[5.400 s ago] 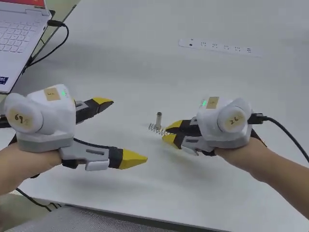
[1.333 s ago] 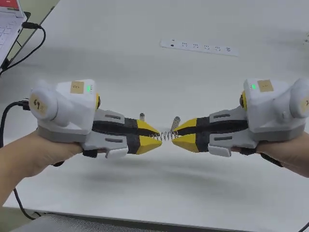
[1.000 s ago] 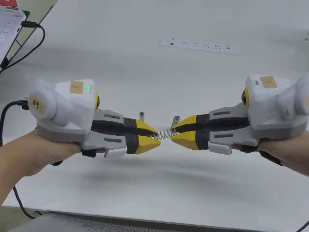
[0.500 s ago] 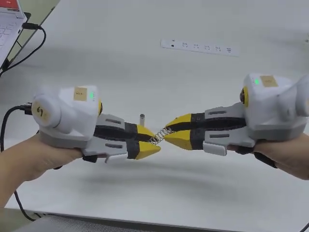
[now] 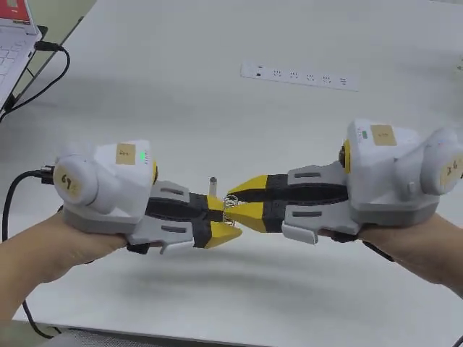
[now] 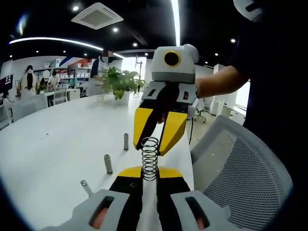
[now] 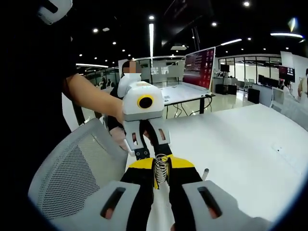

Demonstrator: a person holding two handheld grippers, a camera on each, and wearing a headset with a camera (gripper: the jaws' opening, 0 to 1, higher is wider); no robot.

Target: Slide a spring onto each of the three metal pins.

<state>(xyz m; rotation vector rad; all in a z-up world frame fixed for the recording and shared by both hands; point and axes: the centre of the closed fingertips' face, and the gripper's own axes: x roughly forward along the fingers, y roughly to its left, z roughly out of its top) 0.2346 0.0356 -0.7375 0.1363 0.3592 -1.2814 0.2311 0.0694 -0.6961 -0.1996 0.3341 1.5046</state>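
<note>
The tips have closed in at the centre of the head view, and the spring (image 6: 150, 159), stretched a moment ago, is now squeezed short. The left gripper (image 5: 230, 219) and right gripper (image 5: 228, 202) both pinch it. A pin (image 5: 213, 183) stands just behind, so I'd guess a handover.

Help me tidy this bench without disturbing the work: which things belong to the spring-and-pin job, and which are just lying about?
Part of the job:
- spring, held between the left hand-held gripper and the right hand-held gripper
- metal pins

Lying about:
- power strip
- laptop
- potted plant
</note>
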